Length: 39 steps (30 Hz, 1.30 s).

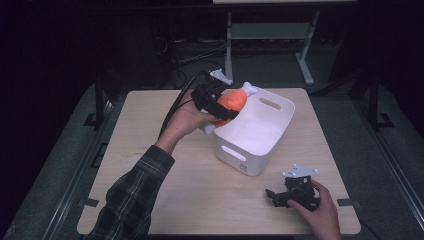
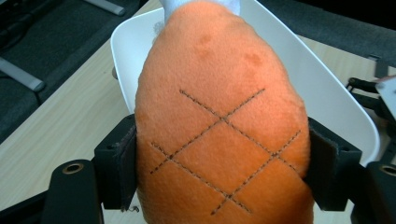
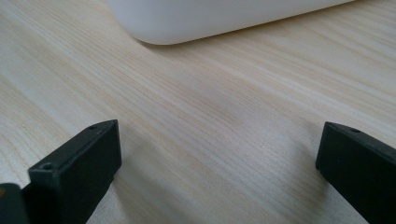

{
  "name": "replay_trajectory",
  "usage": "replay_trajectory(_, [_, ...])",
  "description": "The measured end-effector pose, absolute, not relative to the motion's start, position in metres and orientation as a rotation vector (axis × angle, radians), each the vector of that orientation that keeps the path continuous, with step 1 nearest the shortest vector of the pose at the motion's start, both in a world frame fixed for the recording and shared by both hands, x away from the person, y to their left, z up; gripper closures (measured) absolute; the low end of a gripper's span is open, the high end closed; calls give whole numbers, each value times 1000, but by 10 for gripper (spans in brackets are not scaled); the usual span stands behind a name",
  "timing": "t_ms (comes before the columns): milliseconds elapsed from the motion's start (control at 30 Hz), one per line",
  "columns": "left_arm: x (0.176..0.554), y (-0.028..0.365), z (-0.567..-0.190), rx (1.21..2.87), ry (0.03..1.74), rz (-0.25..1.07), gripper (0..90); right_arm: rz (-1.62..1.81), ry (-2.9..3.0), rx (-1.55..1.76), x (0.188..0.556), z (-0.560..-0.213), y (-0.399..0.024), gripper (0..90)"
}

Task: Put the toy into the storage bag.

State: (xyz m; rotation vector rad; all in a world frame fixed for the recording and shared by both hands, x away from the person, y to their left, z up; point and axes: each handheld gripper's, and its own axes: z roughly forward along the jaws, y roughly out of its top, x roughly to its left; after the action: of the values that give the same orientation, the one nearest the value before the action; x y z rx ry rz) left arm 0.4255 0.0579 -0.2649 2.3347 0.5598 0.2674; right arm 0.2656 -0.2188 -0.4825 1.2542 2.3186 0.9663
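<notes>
One orange plush toy [image 1: 234, 100], one white bin [image 1: 257, 131], one table [image 1: 200, 190], two tools.

No readable text, labels, brands or numbers anywhere.

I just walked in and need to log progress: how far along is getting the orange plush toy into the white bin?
Done: the left gripper has the orange plush toy clamped and lifted over the white bin rim. In hand: carrying it over. Left: lowering and releasing it. The right gripper rests open on the table.
</notes>
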Motion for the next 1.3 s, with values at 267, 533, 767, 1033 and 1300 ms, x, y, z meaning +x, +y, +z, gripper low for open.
replay_trajectory(267, [435, 44, -268, 2334, 594, 272, 240, 967, 2319, 1256, 265, -482, -219, 0])
replay_trajectory(533, [447, 29, -277, 2351, 631, 263, 234, 968, 2318, 1257, 265, -482, -219, 0])
replay_trajectory(767, [454, 18, -283, 2362, 657, 264, 230, 968, 2319, 1253, 266, -483, -219, 0])
replay_trajectory(1033, [464, 8, -300, 2400, 700, 264, 224, 968, 2320, 1255, 266, -483, -219, 0])
replay_trajectory(1300, [468, 4, -312, 2419, 727, 251, 213, 968, 2320, 1255, 266, -483, -219, 0])
